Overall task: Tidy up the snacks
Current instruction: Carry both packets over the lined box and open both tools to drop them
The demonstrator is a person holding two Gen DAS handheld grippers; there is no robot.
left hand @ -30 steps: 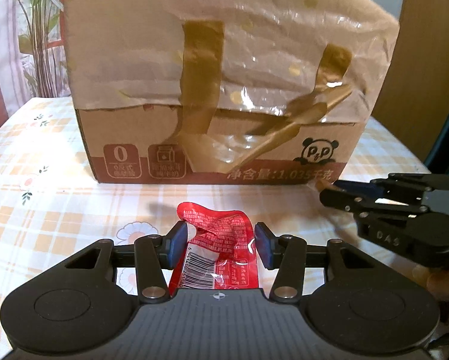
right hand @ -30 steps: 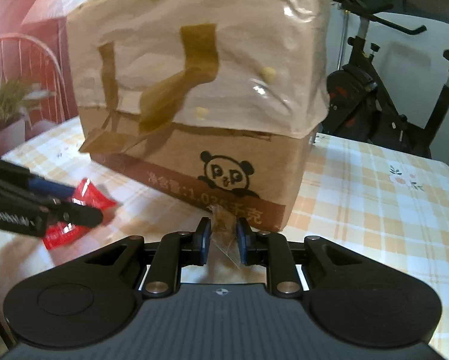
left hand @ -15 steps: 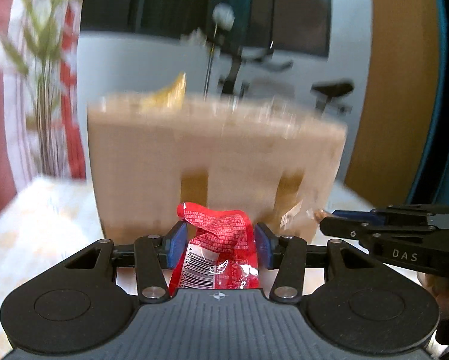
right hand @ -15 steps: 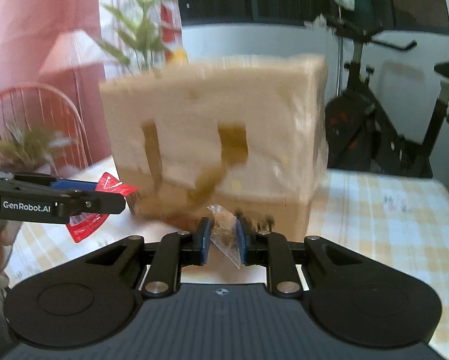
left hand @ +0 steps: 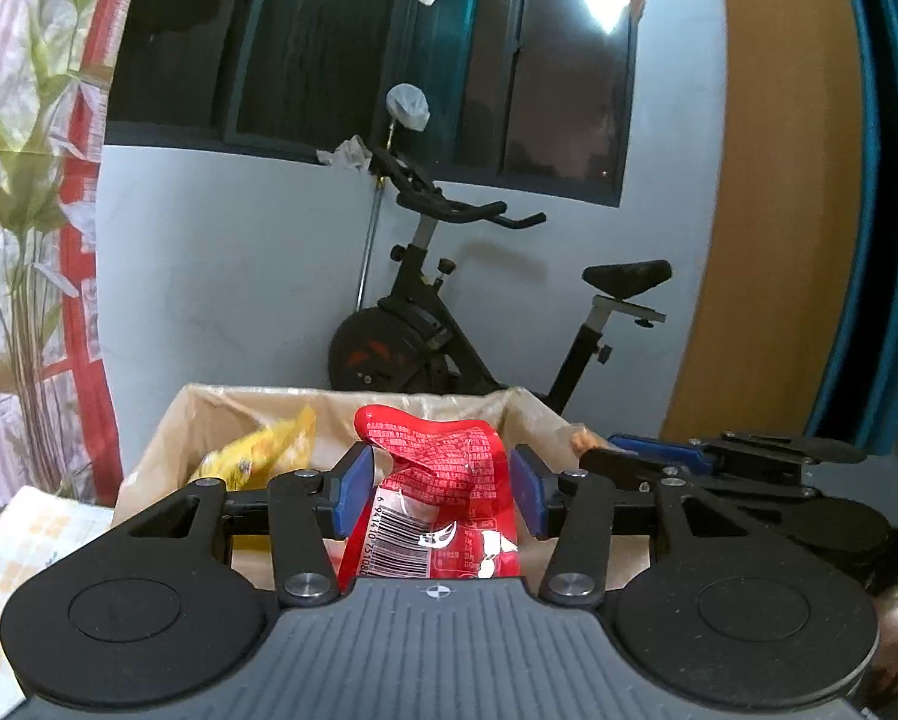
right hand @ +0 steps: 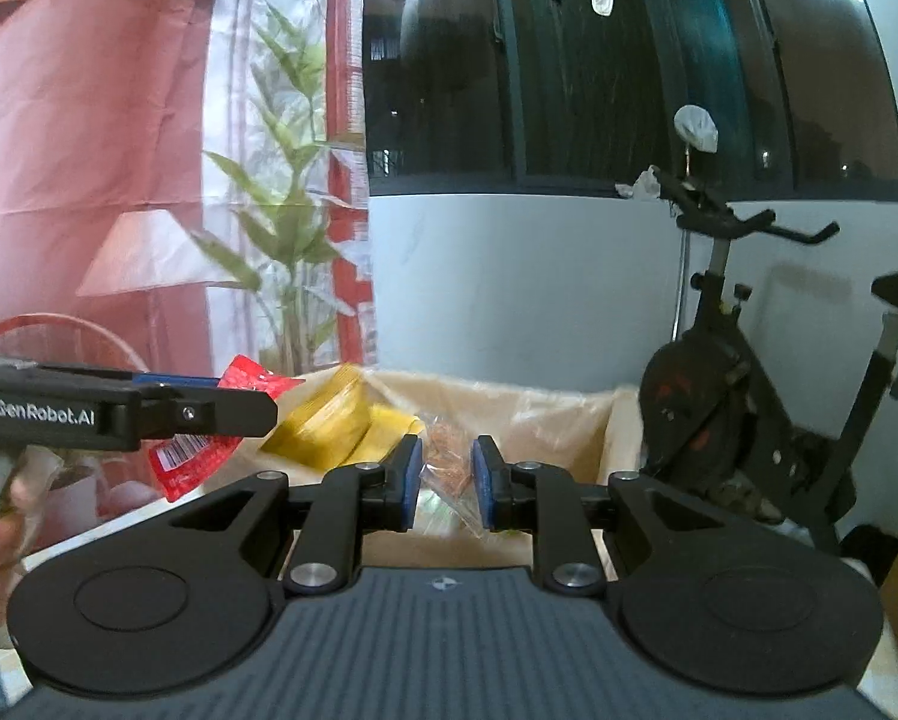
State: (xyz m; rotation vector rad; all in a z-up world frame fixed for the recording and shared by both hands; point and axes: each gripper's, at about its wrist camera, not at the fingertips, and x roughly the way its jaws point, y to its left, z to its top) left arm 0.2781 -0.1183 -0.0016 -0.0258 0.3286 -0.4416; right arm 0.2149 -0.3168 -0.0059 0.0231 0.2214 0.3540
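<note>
— While clamped on the red packet (left hand: 443,498), left gripper (left hand: 440,489) sits level with the cardboard box (left hand: 155,450) rim; where next?

— Forward and down: opening lies just ahead, yellow bags (left hand: 257,456) already inside. Packet upright, long axis vertical.

— And the right gripper (right hand: 446,480)?

— Pinched shut on a clear snack bag (right hand: 449,462), equally close to the rim. Beyond, only an exercise bike (left hand: 449,324).
</note>
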